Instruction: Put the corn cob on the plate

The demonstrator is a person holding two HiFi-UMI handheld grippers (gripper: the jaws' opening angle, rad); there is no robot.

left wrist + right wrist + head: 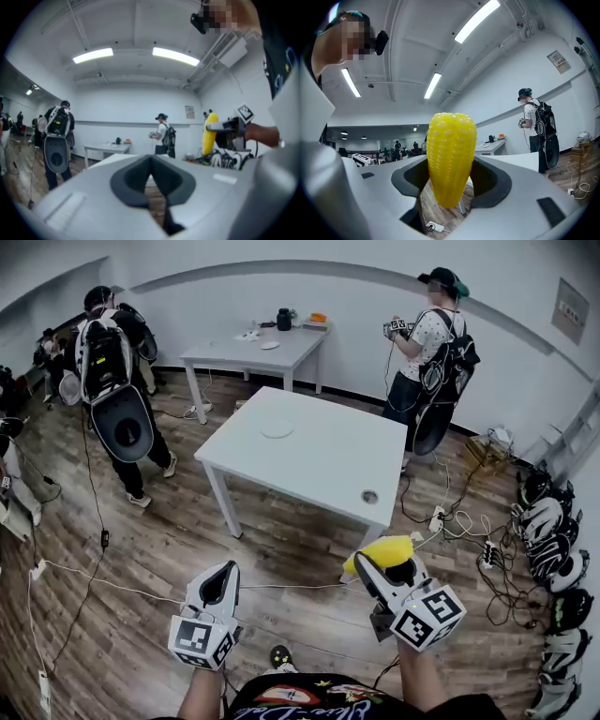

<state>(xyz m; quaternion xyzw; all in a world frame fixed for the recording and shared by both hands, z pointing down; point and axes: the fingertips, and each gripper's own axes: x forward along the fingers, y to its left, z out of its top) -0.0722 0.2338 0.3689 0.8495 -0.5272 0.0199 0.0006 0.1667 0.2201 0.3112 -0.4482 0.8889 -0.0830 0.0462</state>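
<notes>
The yellow corn cob (451,159) stands upright between the jaws of my right gripper (451,178), which is shut on it. In the head view the corn cob (379,552) is held over the wooden floor, near the front right corner of the white table (319,465). A white plate (277,429) lies on the far left part of that table. My left gripper (220,579) hangs over the floor to the left, its pads together and nothing in them. The left gripper view shows those closed jaws (151,180) and, off to the right, the corn cob (209,133) in the right gripper (229,129).
A second table (258,345) with small items stands at the back wall. Two people with backpacks stand nearby, one at the left (112,371) and one at the back right (431,343). Cables (469,526) and a pile of gear (548,531) lie on the floor at the right.
</notes>
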